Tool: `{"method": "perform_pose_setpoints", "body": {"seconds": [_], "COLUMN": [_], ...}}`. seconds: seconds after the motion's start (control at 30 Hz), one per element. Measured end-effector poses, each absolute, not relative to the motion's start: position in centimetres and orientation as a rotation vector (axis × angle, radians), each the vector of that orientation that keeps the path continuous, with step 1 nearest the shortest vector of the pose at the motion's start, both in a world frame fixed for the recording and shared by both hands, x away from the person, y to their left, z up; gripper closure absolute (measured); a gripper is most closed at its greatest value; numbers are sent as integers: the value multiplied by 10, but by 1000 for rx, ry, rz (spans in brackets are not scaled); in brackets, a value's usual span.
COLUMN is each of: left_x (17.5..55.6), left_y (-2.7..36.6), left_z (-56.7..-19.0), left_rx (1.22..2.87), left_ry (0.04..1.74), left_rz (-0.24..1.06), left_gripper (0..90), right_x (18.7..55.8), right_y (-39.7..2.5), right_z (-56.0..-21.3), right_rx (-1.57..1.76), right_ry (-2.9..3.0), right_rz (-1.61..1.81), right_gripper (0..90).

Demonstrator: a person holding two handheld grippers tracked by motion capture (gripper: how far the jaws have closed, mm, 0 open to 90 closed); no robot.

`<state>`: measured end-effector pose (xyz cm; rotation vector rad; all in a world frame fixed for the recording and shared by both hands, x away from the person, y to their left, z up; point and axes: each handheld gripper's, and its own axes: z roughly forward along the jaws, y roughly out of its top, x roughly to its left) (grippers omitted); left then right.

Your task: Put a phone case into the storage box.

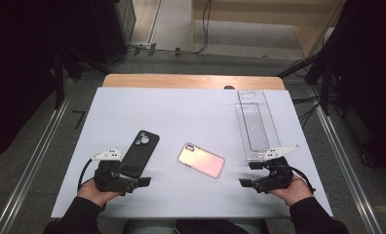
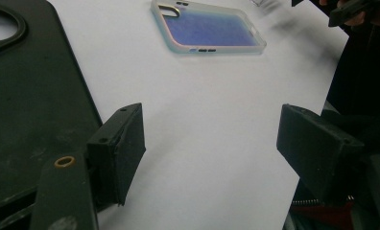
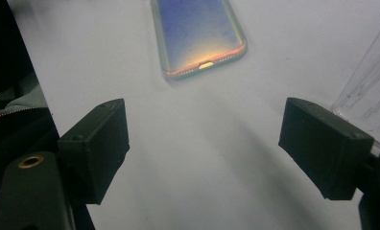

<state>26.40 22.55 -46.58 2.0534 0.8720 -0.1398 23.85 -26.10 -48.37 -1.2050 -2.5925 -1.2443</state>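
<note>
On a white surface (image 1: 191,112), seen from above, a person's two hands rest at the near edge, each holding a hand-held gripper. At the near left, the left hand-held gripper (image 1: 132,181) sits just beside the near end of a black phone case (image 1: 140,152), which lies flat with its camera cut-out at the far end. Its jaws stand wide apart with nothing between them; in the left gripper view the black case (image 2: 29,110) lies to the left of the left jaw, touching or nearly touching it, though which cannot be told.

At the near right, the right hand-held gripper (image 1: 252,181) is likewise wide and empty, its jaws pointing left toward the middle. Between the two hands, well apart from both, lies an iridescent pink phone case (image 1: 201,160), flat and slightly angled. In the right gripper view that case (image 3: 200,36) lies beyond the open jaws, not between them.

At the far right stands a long clear plastic tray (image 1: 255,124), empty as far as can be seen, its near end close to the right hand.

Judged from this, the work looks barely begun: nothing is gripped or lifted, both cases lie on the surface, and the tray holds nothing. Grasping a case, likely the black one, appears to be the step at hand.
</note>
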Motion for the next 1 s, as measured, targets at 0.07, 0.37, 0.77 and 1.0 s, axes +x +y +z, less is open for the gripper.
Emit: {"method": "perform_pose_setpoints", "body": {"seconds": [0.07, 0.37, 0.77, 1.0], "left_x": [264, 265, 265, 265], "left_y": [225, 226, 226, 226], "left_z": [-466, -466, -465, -466], "left_rx": [2054, 2052, 2048, 2047], "left_ry": [876, 881, 889, 896], "left_rz": [-140, -141, -146, -147], "left_gripper": [254, 256, 256, 256], "right_x": [239, 239, 243, 247], "right_y": [-260, -259, -246, -239], "right_z": [-484, -483, -479, -473], "right_rx": [-1197, -1193, -1118, -1101], "right_ry": [-2596, -2604, -2622, -2606], "right_rz": [-1251, -1245, -1267, -1312], "right_gripper": [158, 158, 158, 158]}}
